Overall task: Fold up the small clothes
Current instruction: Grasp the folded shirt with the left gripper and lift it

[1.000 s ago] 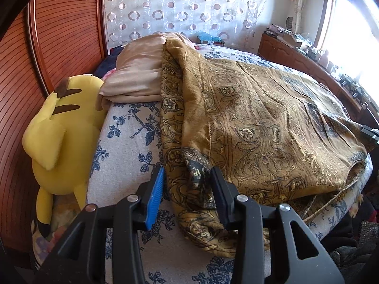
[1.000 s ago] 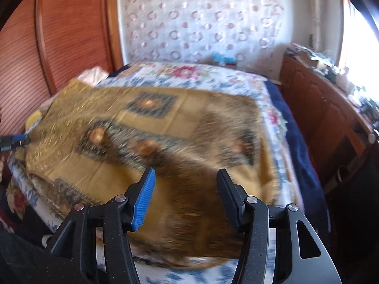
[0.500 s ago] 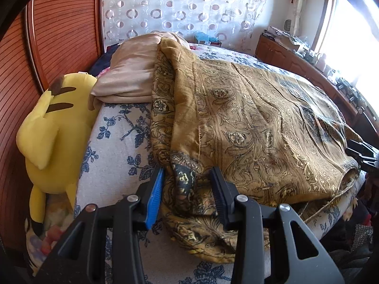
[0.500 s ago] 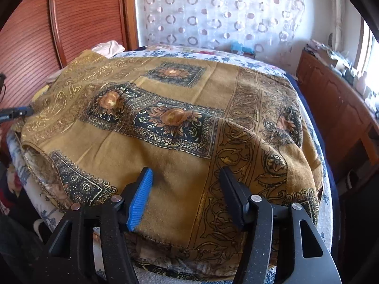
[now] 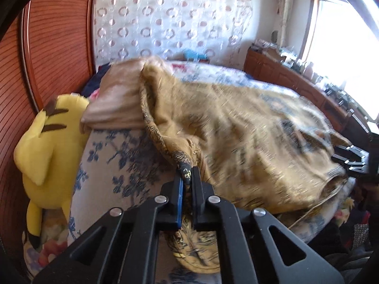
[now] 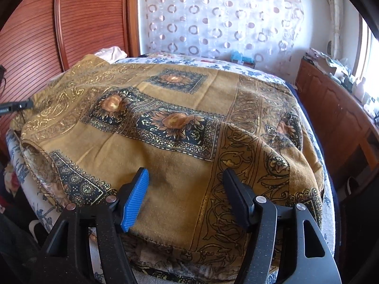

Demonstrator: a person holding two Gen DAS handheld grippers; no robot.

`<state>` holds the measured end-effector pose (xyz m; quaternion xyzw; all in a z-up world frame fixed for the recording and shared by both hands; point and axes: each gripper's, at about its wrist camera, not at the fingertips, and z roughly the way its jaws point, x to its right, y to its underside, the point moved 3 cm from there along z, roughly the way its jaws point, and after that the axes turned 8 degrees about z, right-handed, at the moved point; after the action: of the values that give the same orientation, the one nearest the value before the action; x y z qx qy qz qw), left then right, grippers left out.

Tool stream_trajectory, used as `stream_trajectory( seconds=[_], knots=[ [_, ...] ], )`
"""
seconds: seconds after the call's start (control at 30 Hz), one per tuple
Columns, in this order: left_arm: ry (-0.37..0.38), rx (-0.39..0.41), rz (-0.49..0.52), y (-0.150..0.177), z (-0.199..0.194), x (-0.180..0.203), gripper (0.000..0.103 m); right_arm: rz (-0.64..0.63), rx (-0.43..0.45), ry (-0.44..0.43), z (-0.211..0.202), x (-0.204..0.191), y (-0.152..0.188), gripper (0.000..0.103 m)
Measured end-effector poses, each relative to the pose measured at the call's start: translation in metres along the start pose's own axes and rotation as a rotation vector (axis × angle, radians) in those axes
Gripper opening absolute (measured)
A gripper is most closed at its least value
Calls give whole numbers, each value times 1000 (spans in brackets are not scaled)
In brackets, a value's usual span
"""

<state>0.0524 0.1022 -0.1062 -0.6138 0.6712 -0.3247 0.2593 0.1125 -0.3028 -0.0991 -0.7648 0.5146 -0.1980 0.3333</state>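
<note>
left gripper (image 5: 187, 179) pinching dark patterned corner of gold cloth (image 5: 248, 146), jaws closed tight on it, fabric pulling up taut from blue floral bedsheet (image 5: 113, 165). right gripper (image 6: 187, 184) hovering over near edge of same cloth (image 6: 177, 123), jaws wide and opening, gripping nothing. cloth lying spread across bed. yellow plush toy (image 5: 47, 146) sitting beside wooden headboard (image 5: 59, 47); beige pillow (image 5: 118, 99) touching cloth's far end.

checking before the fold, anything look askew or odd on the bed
Only the gold patterned cloth: it lies rumpled, its near edge hanging off the bed, one corner pinched in the left gripper.
</note>
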Motion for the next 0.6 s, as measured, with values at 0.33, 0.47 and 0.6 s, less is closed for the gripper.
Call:
stream_trajectory(
  seconds=[0.33, 0.47, 0.6],
  knots=[
    [152, 167, 80, -73, -13, 59, 2, 45, -5, 13, -21, 11, 0, 67],
    [217, 215, 145, -107, -13, 97, 2, 68, 5, 32, -30, 22, 4, 67],
    [275, 242, 193, -131, -12, 128, 2, 98, 26, 44, -42, 34, 8, 67]
  ],
)
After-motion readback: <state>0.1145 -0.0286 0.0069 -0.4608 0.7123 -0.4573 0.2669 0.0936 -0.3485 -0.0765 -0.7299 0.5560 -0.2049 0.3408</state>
